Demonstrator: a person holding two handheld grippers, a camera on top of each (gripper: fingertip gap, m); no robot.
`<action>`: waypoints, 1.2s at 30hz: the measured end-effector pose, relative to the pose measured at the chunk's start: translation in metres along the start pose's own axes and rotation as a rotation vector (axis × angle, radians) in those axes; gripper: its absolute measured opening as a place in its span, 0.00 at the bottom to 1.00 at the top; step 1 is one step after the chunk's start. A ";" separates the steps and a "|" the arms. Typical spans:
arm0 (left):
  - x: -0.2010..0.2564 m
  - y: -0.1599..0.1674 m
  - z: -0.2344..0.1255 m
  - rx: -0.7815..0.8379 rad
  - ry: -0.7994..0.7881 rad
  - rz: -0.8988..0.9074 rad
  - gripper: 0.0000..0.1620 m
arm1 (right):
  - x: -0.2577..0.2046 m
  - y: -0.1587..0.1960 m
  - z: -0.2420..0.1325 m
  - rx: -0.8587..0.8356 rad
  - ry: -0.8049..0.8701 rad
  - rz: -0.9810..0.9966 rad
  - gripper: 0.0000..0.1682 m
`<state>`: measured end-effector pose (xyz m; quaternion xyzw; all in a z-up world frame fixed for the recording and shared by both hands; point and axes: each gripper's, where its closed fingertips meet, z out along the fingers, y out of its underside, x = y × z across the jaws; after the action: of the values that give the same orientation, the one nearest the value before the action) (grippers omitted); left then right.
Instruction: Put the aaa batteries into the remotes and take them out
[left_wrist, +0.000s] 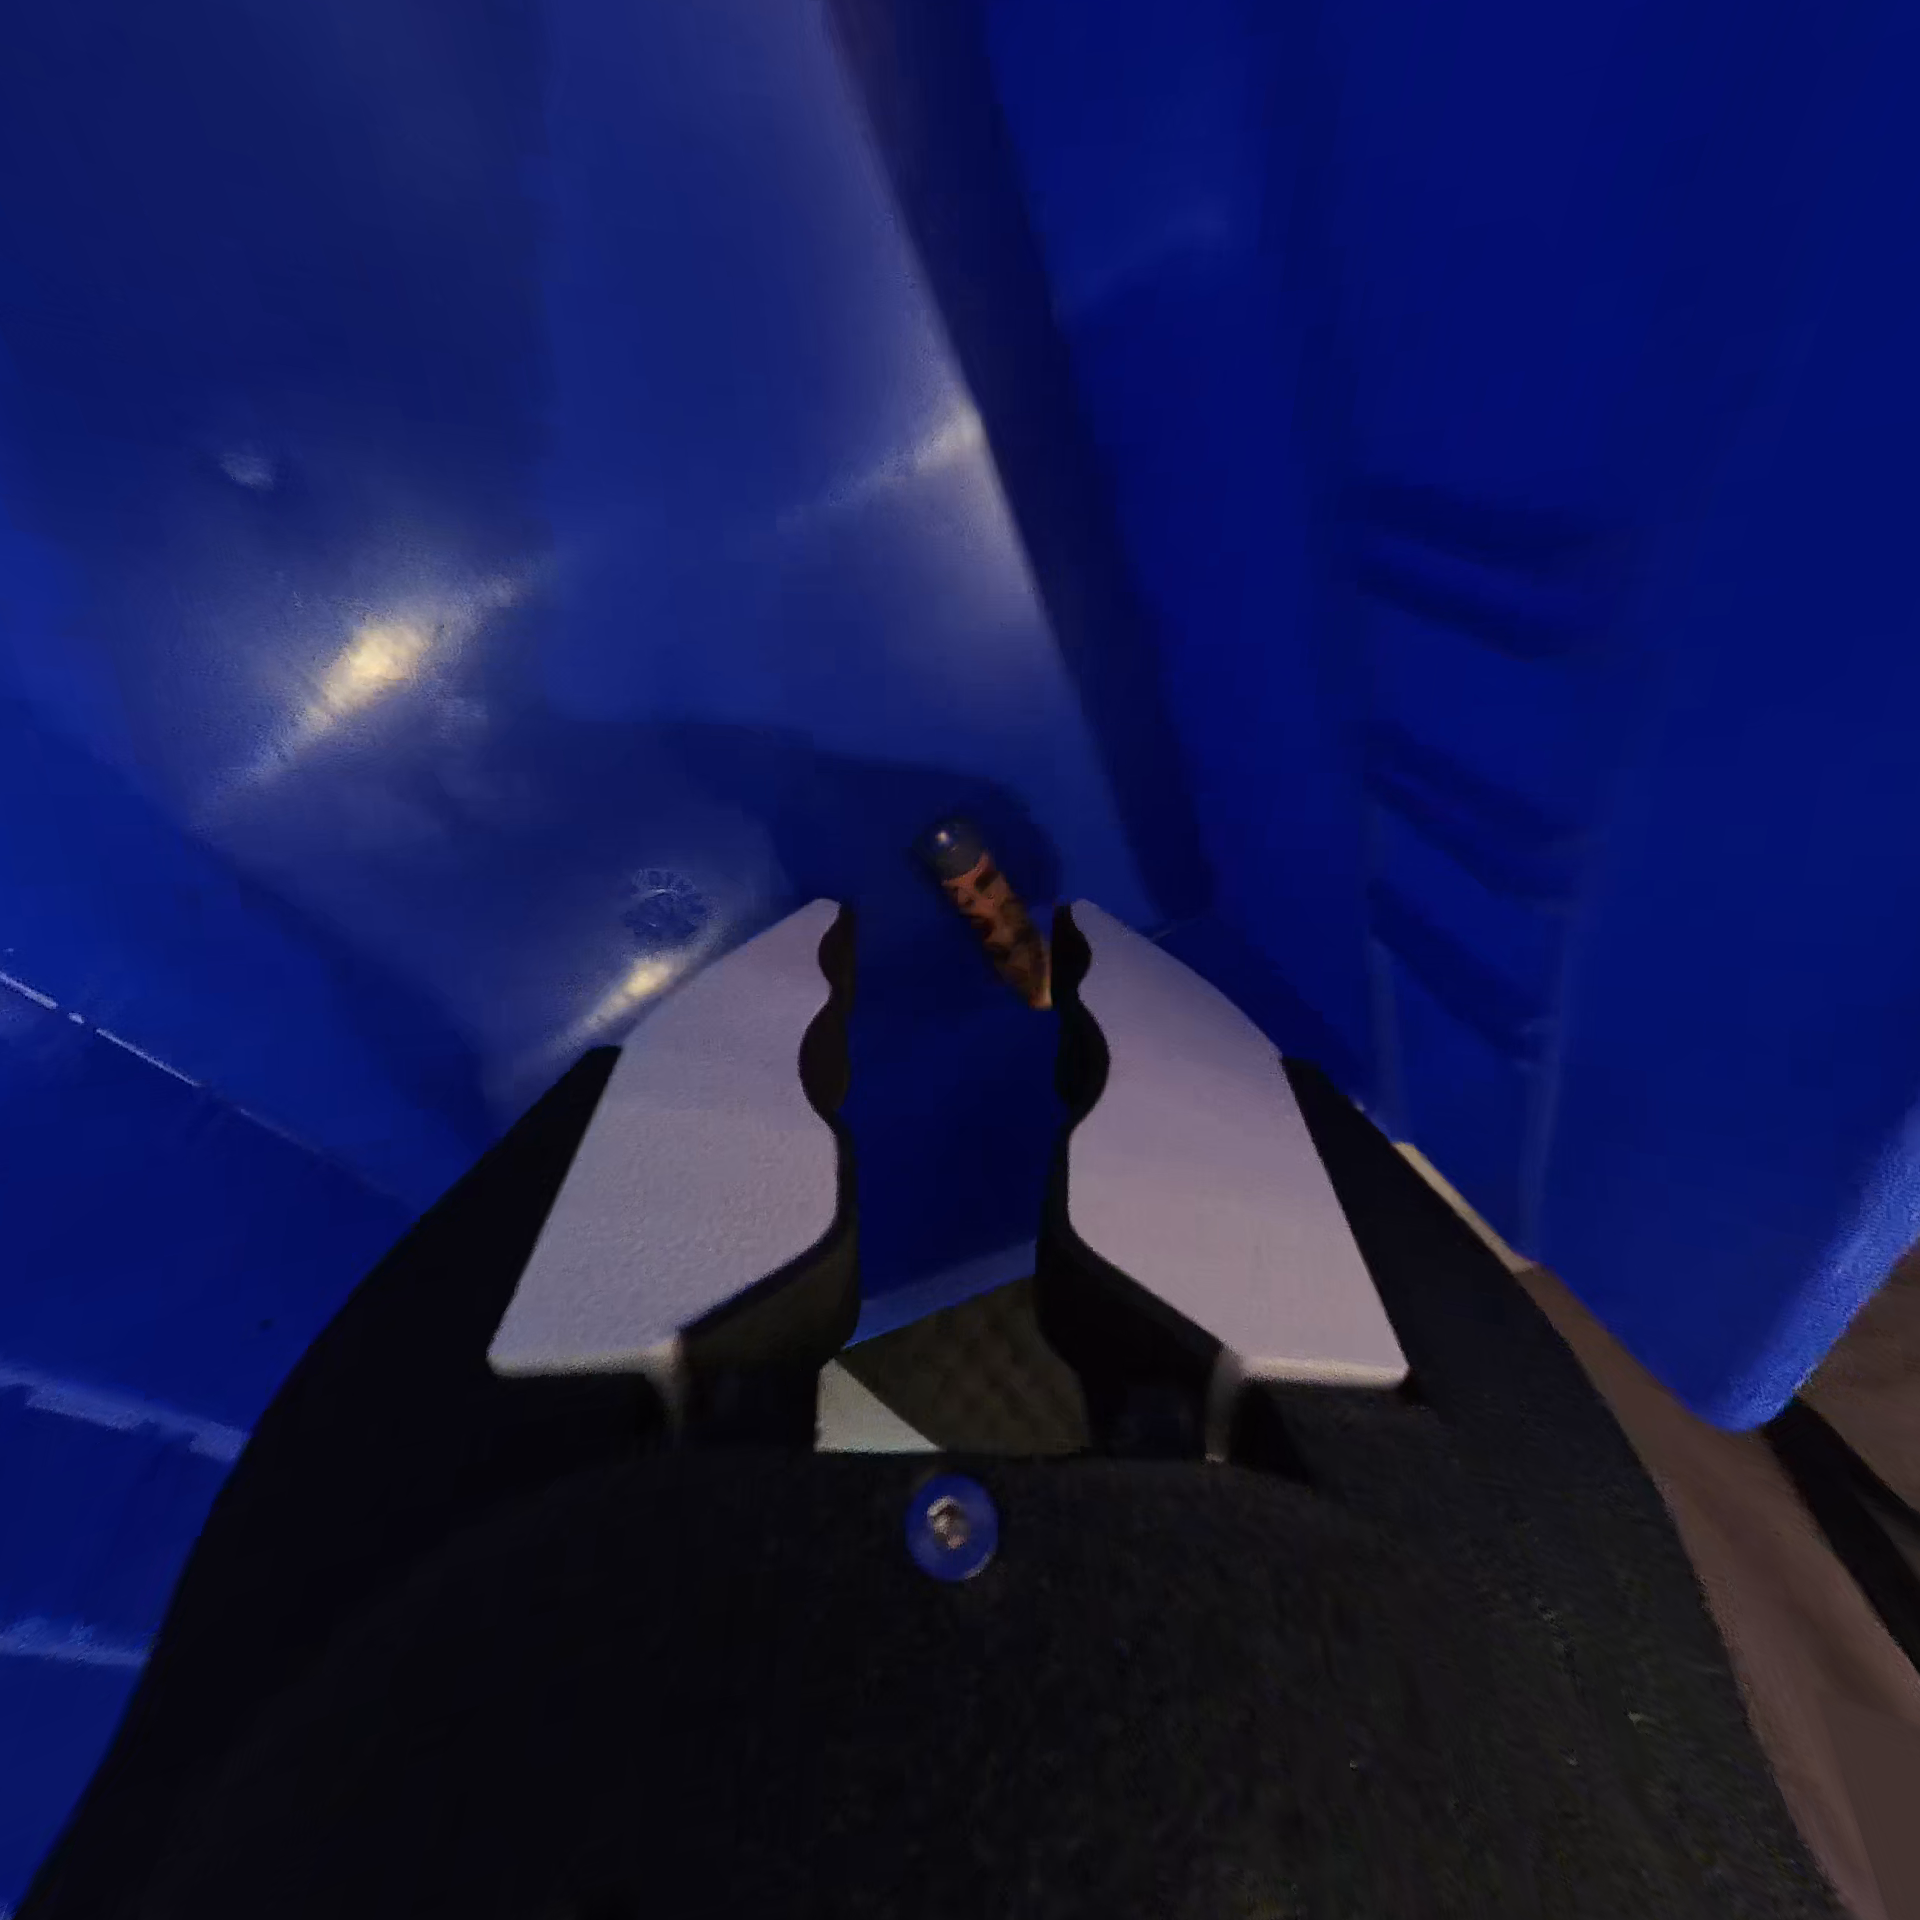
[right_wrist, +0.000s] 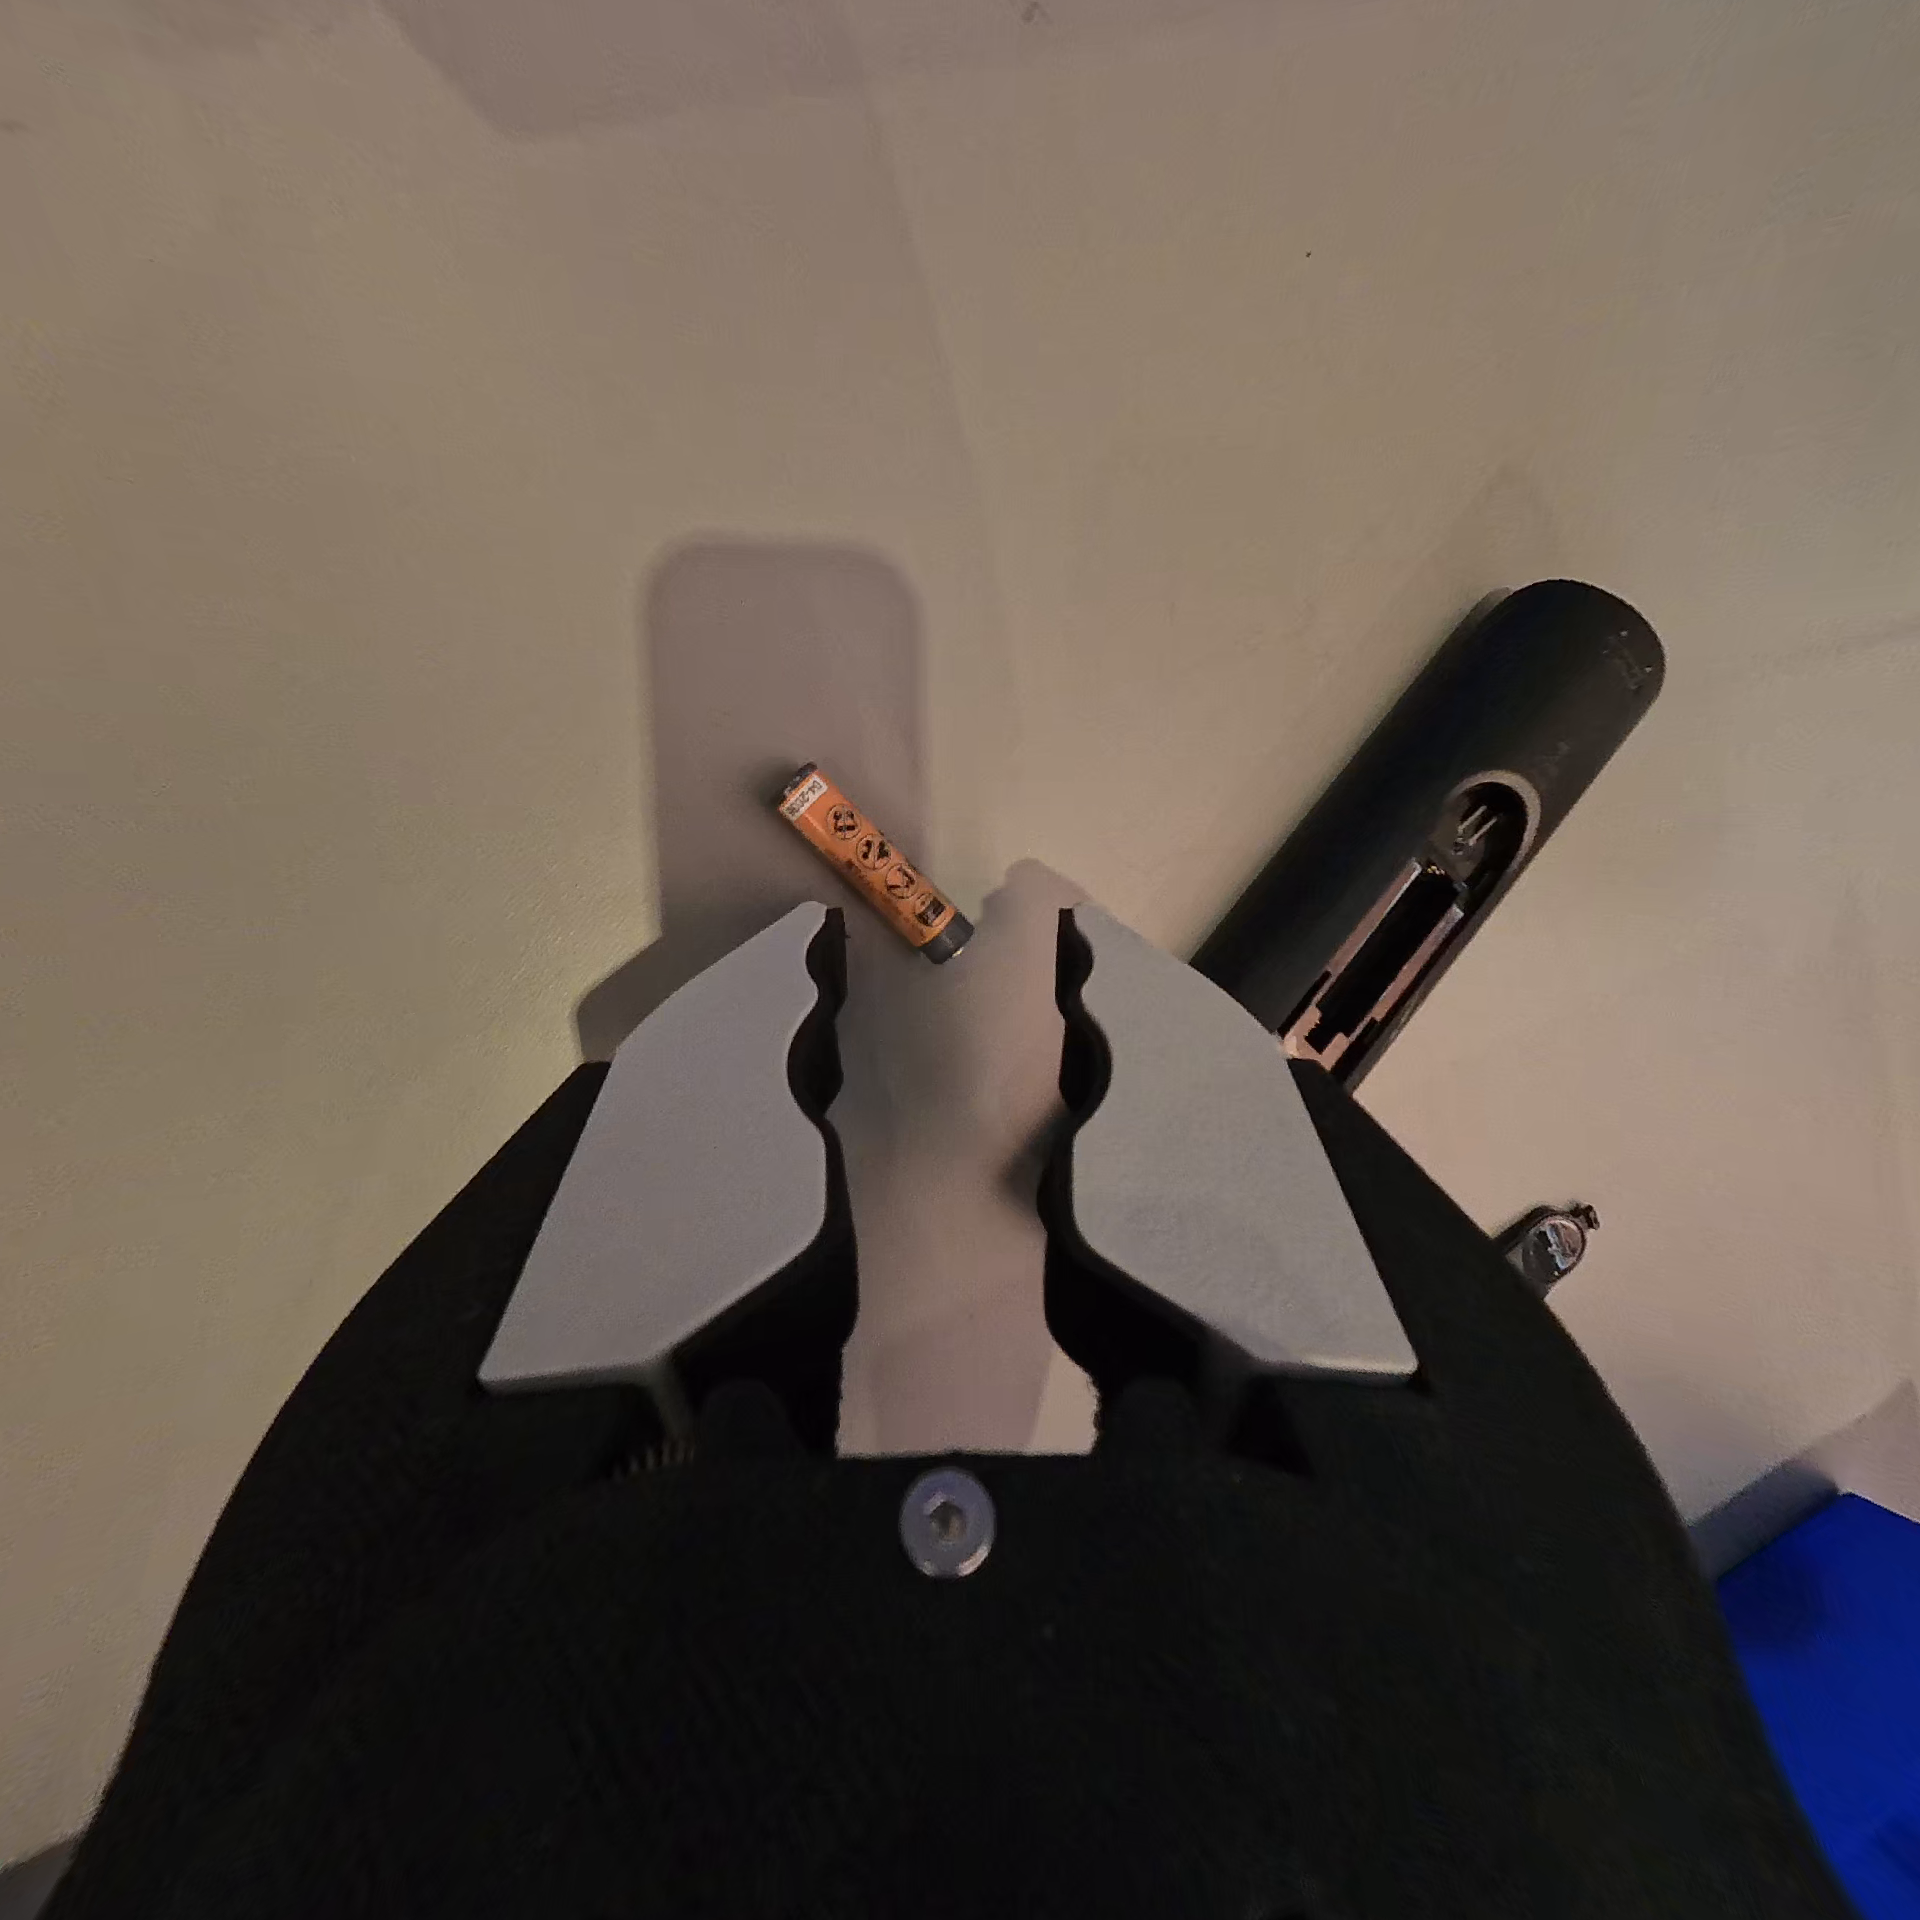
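Note:
In the left wrist view my left gripper (left_wrist: 954, 914) is open inside a blue plastic bin (left_wrist: 623, 520). An orange battery (left_wrist: 987, 920) lies on the bin floor just past the fingertips, close to the right finger. In the right wrist view my right gripper (right_wrist: 951, 920) is open and empty above a pale table (right_wrist: 364, 520). An orange AAA battery (right_wrist: 873, 864) lies on the table just ahead of the fingertips, slanted. A black remote (right_wrist: 1455, 821) lies to the right, back up, with its battery compartment (right_wrist: 1392, 935) open and empty.
A small metal part (right_wrist: 1553, 1242) lies on the table right of my right gripper. A corner of the blue bin (right_wrist: 1829, 1621) shows at the lower right of the right wrist view. The bin's walls (left_wrist: 1558, 727) stand close around my left gripper.

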<state>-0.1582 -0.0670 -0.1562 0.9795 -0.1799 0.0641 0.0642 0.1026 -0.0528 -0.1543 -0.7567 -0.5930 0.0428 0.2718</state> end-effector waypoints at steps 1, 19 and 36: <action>0.002 -0.002 -0.001 0.014 -0.017 0.002 0.21 | 0.000 0.000 0.000 0.001 -0.001 -0.001 0.24; -0.047 -0.006 -0.026 0.122 -0.144 0.104 0.06 | 0.007 0.005 0.000 0.011 0.022 0.026 0.24; 0.182 -0.043 -0.123 0.362 0.039 0.583 0.06 | 0.016 0.002 -0.038 0.221 -0.012 0.114 0.24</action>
<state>0.0137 -0.0718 -0.0126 0.8809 -0.4369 0.1294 -0.1284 0.1235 -0.0524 -0.1190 -0.7545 -0.5420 0.1278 0.3473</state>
